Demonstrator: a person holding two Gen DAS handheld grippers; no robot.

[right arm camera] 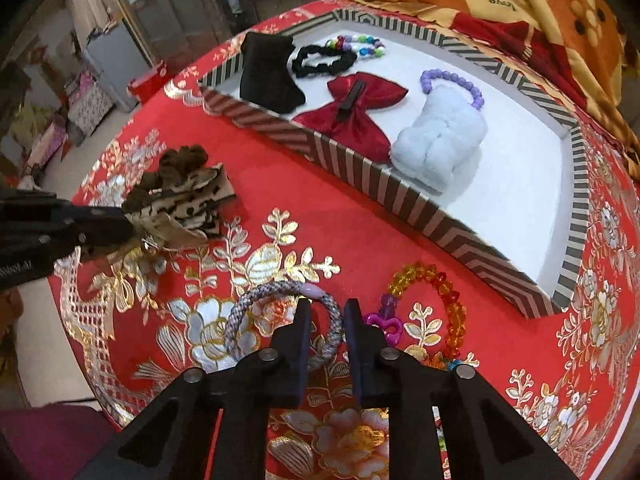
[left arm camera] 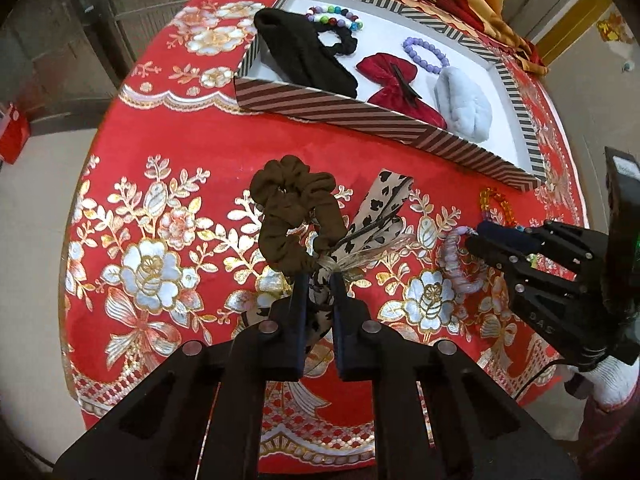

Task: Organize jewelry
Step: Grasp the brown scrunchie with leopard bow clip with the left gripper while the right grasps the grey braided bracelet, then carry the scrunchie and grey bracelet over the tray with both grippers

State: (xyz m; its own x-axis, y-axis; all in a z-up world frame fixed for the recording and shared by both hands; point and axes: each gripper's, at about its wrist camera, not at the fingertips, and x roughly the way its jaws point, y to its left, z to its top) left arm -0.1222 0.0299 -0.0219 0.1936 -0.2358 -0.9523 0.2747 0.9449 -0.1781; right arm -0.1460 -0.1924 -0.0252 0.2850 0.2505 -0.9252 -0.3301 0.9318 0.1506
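Left wrist view: left gripper (left arm camera: 320, 276) clamped on spotted bow scrunchie (left arm camera: 376, 224), near striped tray (left arm camera: 360, 120). Right wrist view: right gripper (right arm camera: 327, 304) narrowed around braided lilac hair tie (right arm camera: 280, 320), beside orange bead bracelet (right arm camera: 436, 292). Pickup step; next, probably lifting both across into far tray.

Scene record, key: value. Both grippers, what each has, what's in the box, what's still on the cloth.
left gripper: shut on brown scrunchie with spotted ribbon bow
right gripper: shut on braided hair tie
striped box: red bow, blue fluffy piece, purple bead bracelet, black items
tablecloth: orange bead bracelet
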